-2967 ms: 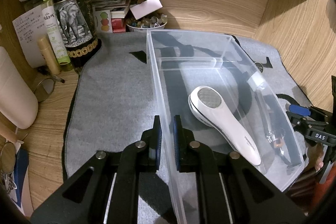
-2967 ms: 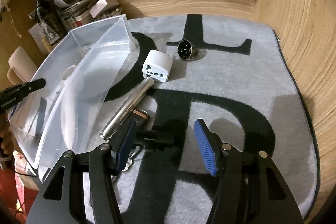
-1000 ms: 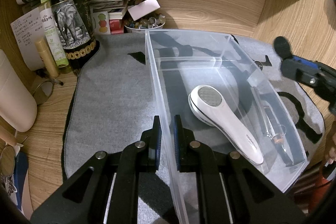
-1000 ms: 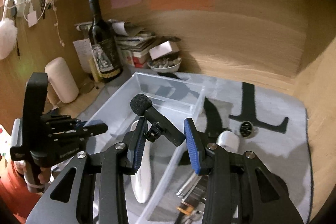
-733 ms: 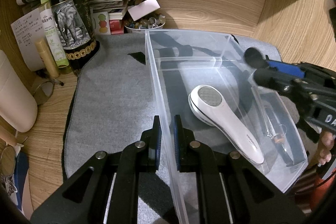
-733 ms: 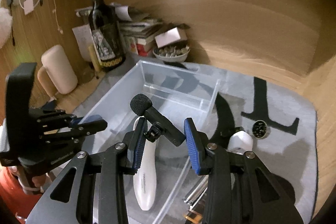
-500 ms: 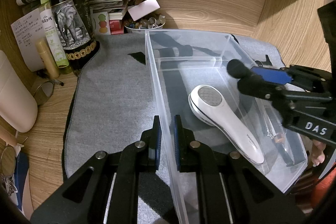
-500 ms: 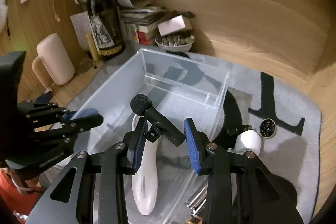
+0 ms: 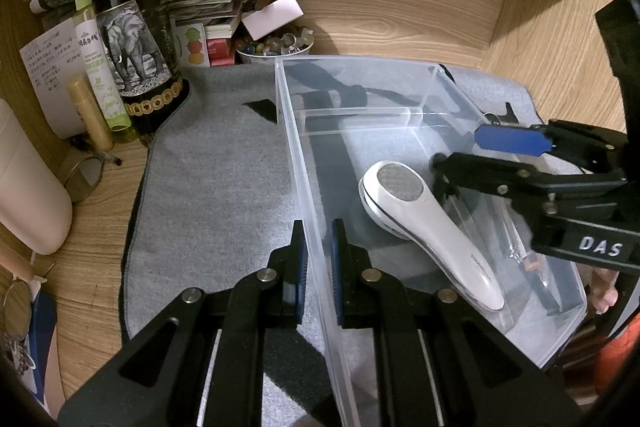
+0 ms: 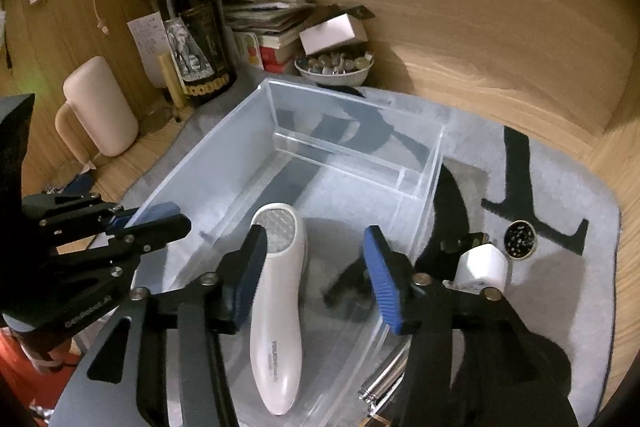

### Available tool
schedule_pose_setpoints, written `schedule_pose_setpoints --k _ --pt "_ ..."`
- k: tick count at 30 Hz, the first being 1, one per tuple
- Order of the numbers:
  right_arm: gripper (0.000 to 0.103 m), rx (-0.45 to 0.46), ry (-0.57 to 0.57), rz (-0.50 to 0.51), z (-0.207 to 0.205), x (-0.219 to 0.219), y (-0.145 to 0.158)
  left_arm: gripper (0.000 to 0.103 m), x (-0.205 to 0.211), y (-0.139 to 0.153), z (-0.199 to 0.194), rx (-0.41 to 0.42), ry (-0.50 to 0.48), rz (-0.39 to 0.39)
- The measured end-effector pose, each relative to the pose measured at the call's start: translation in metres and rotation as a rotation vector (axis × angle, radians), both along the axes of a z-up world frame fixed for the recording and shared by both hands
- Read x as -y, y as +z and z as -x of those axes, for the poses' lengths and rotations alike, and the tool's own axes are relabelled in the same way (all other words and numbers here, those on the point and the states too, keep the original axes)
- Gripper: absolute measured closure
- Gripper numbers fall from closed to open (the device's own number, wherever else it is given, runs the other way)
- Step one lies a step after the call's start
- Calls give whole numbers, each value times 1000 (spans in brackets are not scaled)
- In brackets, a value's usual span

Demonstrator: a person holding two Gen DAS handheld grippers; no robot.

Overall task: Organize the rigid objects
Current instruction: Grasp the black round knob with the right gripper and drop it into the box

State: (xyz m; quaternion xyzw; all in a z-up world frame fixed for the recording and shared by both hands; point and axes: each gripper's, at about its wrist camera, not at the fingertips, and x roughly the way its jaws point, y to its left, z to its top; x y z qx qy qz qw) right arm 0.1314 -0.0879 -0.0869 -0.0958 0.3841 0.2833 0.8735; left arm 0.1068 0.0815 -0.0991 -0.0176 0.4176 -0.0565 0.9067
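A clear plastic bin (image 9: 360, 63) (image 10: 352, 99) stands on a grey mat. My left gripper (image 9: 318, 259) is shut on the bin's near left wall. A white handheld device (image 9: 424, 227) (image 10: 278, 303) lies inside the bin. My right gripper (image 10: 316, 283) is open above the bin, and a small black microphone (image 10: 348, 287) lies blurred in the bin below it. In the left wrist view the right gripper (image 9: 480, 155) reaches over the bin's right side. A white plug adapter (image 10: 482, 263), a round black tin (image 10: 520, 234) and a metal tube (image 10: 384, 383) lie on the mat right of the bin.
A wine bottle (image 9: 136, 27), a green tube (image 9: 100, 67), a cream cylinder (image 9: 28, 187), stacked papers and a bowl of small stones (image 9: 276, 45) crowd the back left. Wooden walls close off the back and the right. The grey mat (image 9: 216, 187) lies left of the bin.
My right gripper, which held the black microphone, moved over the bin, came down and opened. The microphone has dropped into the bin. My left gripper has stayed shut on the wall.
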Motion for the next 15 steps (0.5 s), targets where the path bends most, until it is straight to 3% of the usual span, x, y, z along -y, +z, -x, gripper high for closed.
schedule_pose_setpoints --k 15 --pt "51 81 -54 -67 20 43 32 93 2 0 1 -3 0 -7"
